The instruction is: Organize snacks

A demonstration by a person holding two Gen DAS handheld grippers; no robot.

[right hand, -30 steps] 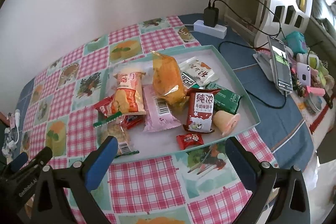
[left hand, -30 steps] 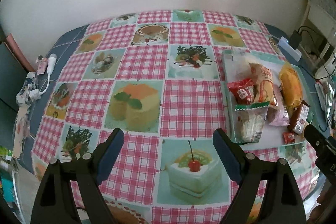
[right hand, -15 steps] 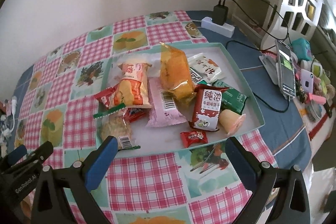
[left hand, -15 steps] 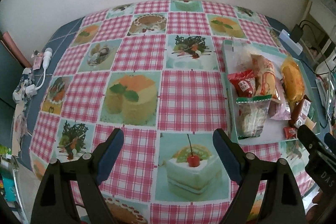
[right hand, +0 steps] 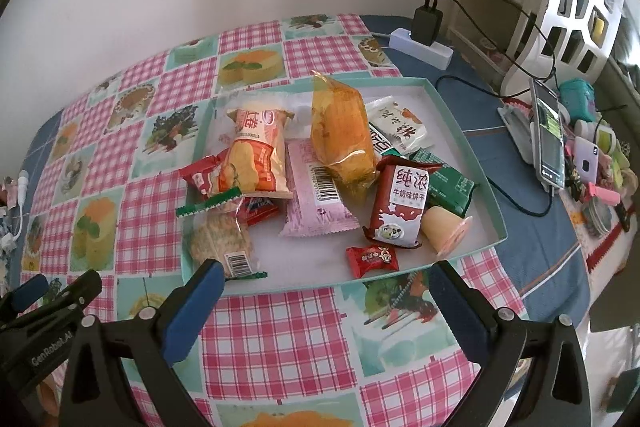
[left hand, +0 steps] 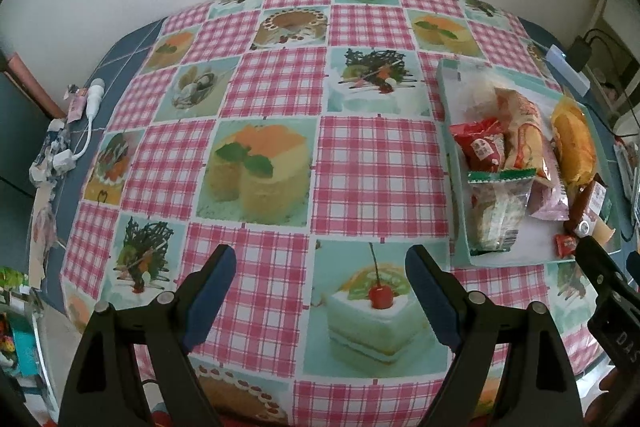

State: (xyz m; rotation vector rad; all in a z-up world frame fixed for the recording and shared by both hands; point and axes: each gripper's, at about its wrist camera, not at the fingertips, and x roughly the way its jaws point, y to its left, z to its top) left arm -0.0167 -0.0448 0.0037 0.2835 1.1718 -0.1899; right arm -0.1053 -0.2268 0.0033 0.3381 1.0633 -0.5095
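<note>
I hold both tongs wide open and empty: my left tongs (left hand: 320, 291) hover over bare cloth (left hand: 276, 83) near the table's front edge, my right tongs (right hand: 324, 303) just short of the tray's (right hand: 460, 119) near rim. The snacks (right hand: 320, 167) lie heaped together inside the tray. That fits either gathered or awaiting sorting, so I cannot name the step or a next move.

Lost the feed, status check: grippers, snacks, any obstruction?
Left gripper open over bare tablecloth. Right gripper open, empty, at tray near edge. Snacks all piled in tray. Nothing blocking.
</note>
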